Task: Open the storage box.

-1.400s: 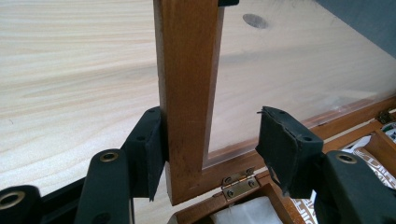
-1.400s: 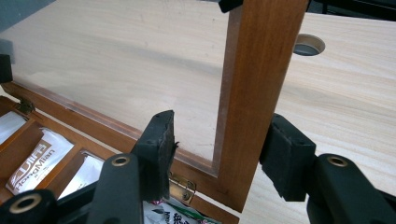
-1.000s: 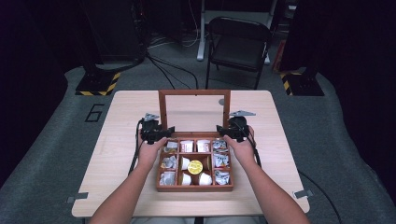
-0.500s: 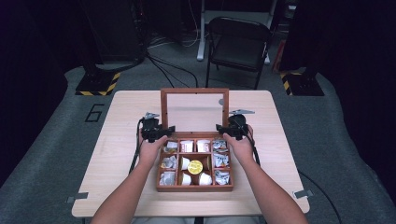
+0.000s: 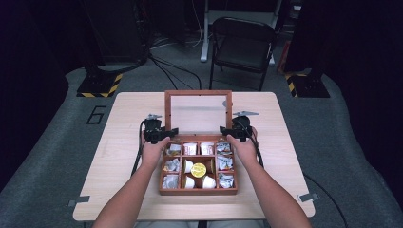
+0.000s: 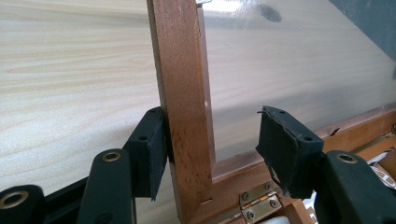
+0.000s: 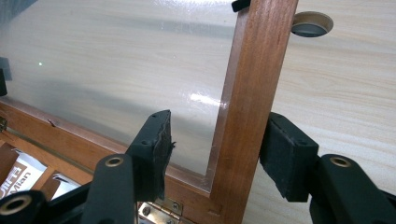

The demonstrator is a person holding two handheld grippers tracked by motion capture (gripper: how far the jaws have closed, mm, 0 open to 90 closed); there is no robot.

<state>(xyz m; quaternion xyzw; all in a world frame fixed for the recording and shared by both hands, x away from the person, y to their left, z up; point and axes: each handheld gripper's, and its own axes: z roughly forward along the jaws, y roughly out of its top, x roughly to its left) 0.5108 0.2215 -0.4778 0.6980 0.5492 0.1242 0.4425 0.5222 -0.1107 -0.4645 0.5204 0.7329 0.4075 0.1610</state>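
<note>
Grippers straddled the open lid's (image 5: 198, 111) 2 side rails near the hinges—left gripper (image 6: 212, 149) and right gripper (image 7: 217, 154) both slack, pads apart—so backing straight off seemed wisest, without nudging the frame.

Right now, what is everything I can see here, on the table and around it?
Light wooden table: one, pale, centre.
Brown wooden compartment box: one, on the table's near half, open.
Clear-paned box lid with brown frame: one, standing up behind the compartments.
Brass hinge: one seen, where lid meets box.
Small packets: several, white and silver, in the compartments.
Round yellow item: one, in a middle compartment.
Black folding chair: one, beyond the table.
Yellow-and-black striped bases: two, on the grey floor.
Left gripper: black, astride the lid's side rail.
Right gripper: black, astride the opposite rail.
</note>
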